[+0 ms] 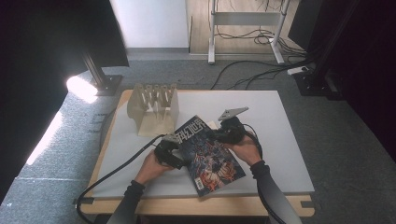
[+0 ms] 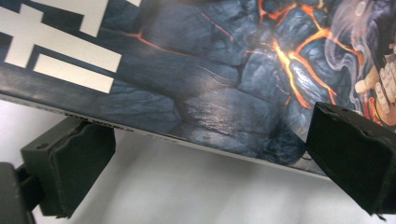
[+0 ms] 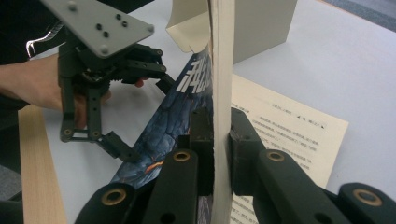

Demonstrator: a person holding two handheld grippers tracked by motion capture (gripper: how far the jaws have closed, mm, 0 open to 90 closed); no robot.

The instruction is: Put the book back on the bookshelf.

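Right gripper [image 3: 215, 154] is clamped tight on the magazine [image 1: 210, 156], tilted up off the table [image 1: 280, 140] near its front edge, while the left gripper [image 2: 205, 154] straddles the spine edge with jaws wide, so I'd close it gently before lifting.

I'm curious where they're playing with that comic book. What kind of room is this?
Probably a lab or workshop, not a home. The white-topped wooden table stands on grey carpet, black cables snake across the floor behind it, and a white metal desk frame stands at the back.
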